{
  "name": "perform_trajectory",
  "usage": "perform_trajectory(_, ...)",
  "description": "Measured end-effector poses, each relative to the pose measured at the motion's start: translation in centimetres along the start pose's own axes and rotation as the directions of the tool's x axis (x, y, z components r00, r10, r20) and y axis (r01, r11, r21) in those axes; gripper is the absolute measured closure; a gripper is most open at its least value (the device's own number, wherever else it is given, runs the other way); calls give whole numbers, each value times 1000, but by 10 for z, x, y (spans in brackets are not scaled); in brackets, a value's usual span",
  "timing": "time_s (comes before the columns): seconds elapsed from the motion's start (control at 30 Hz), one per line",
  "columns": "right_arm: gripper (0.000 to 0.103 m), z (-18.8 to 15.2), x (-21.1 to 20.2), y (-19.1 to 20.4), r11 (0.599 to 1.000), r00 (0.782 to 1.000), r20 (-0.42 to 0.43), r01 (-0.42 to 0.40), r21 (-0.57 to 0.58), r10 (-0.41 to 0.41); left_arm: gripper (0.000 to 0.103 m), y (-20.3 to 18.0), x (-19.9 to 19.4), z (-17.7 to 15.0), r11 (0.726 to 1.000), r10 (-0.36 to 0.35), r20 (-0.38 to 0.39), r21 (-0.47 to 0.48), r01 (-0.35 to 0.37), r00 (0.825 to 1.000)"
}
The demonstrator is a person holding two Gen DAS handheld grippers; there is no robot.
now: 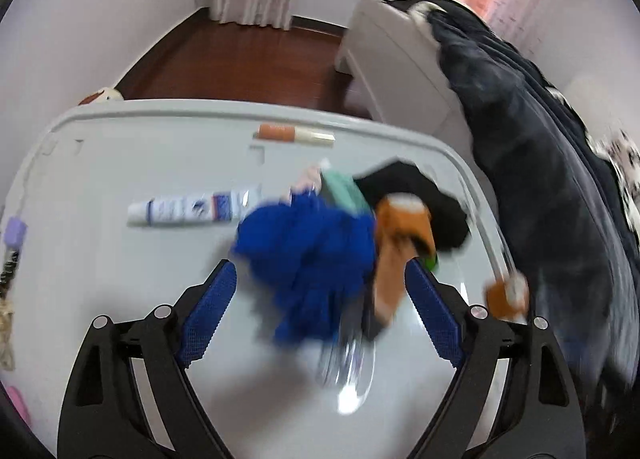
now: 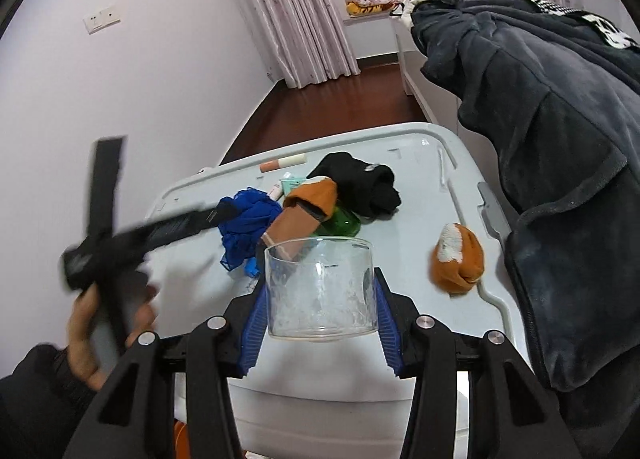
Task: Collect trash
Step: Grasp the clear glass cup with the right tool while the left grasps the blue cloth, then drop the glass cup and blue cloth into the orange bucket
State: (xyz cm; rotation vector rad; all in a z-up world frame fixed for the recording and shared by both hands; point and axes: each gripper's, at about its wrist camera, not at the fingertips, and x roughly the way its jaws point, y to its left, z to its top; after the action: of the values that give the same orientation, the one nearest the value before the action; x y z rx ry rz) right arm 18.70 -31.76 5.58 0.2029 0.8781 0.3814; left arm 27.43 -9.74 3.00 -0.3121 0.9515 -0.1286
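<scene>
Gripped between the blue pads of the right tool [image 2: 320,323]: a clear glass cup [image 2: 320,287], upright, mouth up, walls smeared with whitish residue, nothing solid inside as far as can be told. Held just above the near edge of the white worktop [image 2: 452,335], which looks like the lid of a large plastic bin.

Left tool [image 1: 320,299] spread wide, nothing between its fingers, hanging over the clutter; much of its view blurred. Seen from the right wrist camera as a dark streak, with the left hand [image 2: 108,323] around its grip.

Scattered on the worktop: a crumpled blue mesh cloth [image 2: 248,223], an orange slipper [image 2: 308,203] lying partly over a green glass item [image 2: 344,223], a black garment [image 2: 360,183] behind them, and a teal box [image 2: 292,183] just beside the cloth. Apart to the right, a second orange slipper [image 2: 456,259] on its side. Near the far edge, an orange-and-cream tube [image 2: 282,163]. Left of the blue cloth, a white tube with blue print [image 1: 192,209], lying flat.

Draped at the right, a dark blanket [image 2: 540,119].
</scene>
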Motion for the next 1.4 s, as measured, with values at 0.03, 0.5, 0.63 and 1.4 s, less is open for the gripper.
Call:
perform_trajectory(0.03, 55, 0, 0, -2, 1000, 1000, -6, -12, 11, 12, 19, -2, 7, 4, 1000, -6, -6, -10, 6, 1000)
perform_trajectory(0.5, 55, 0, 6, 20, 996, 996, -17, -85, -11, 85, 65, -16, -24, -7, 967, 103, 120, 219, -128, 987)
perform_trajectory(0.63, 55, -9, -6, 32, 995, 996, 1, -89, -36, 89, 65, -8, -121, -36, 961, 47, 164, 263, -89, 985)
perform_trajectory(1.4, 55, -203, -40, 119, 989, 956, -272, -132, -65, 110, 63, 40, -189, -268, 940, 64, -68, 339, -37, 996)
